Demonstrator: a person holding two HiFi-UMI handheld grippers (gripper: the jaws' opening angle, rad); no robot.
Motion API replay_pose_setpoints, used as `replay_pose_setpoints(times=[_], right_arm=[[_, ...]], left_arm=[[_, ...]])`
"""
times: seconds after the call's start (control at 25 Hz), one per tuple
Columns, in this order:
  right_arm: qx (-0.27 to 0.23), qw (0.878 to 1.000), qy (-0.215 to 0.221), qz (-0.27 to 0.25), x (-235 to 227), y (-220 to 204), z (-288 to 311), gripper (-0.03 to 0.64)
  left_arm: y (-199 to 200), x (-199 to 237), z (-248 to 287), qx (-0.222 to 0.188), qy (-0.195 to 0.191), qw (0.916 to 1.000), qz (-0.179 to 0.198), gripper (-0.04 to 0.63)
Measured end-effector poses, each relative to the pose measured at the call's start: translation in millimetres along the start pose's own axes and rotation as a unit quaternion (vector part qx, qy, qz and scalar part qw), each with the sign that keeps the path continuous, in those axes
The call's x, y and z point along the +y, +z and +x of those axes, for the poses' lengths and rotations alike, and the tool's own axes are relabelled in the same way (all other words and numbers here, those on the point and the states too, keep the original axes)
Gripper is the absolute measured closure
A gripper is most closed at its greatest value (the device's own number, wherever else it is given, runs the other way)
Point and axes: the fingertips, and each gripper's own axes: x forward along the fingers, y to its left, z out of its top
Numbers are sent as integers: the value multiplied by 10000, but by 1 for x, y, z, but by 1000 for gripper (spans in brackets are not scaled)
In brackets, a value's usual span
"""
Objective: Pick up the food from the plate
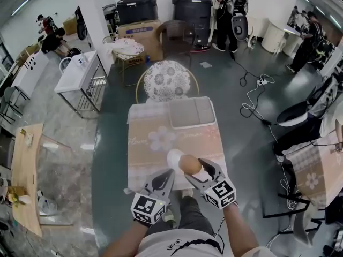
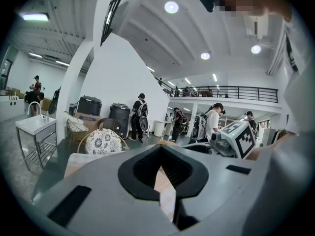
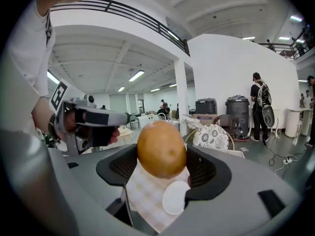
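Observation:
A round golden-brown piece of food (image 1: 188,164) (image 3: 161,149) is held between the pads of my right gripper (image 1: 194,167) (image 3: 161,162), lifted a little above the table. The small white plate (image 1: 172,157) (image 3: 174,197) lies just under and to the left of it, near the front of the table. My left gripper (image 1: 163,180) (image 2: 160,154) hovers over the table's front edge, left of the plate. Its jaws are together with nothing between them. In the left gripper view the right gripper (image 2: 236,141) shows at the right.
The table (image 1: 153,138) has a checked beige cloth with a flower print, and a shallow grey tray (image 1: 192,113) at its far end. A chair with a patterned cushion (image 1: 166,80) stands behind it. Cables (image 1: 252,98) trail on the floor to the right, and another table (image 1: 313,175) stands further right.

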Motion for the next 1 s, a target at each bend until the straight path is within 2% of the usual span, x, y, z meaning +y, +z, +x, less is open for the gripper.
replay_pose_setpoints(times=[0.52, 1.0], right_arm=[[-869, 9959, -188, 183, 8, 83, -33, 313], [-970, 9947, -325, 69, 15, 107, -35, 313]], left_arm=[[33, -8, -13, -201, 40, 9998, 69, 591], [55, -13, -14, -304, -77, 9994, 168, 591]])
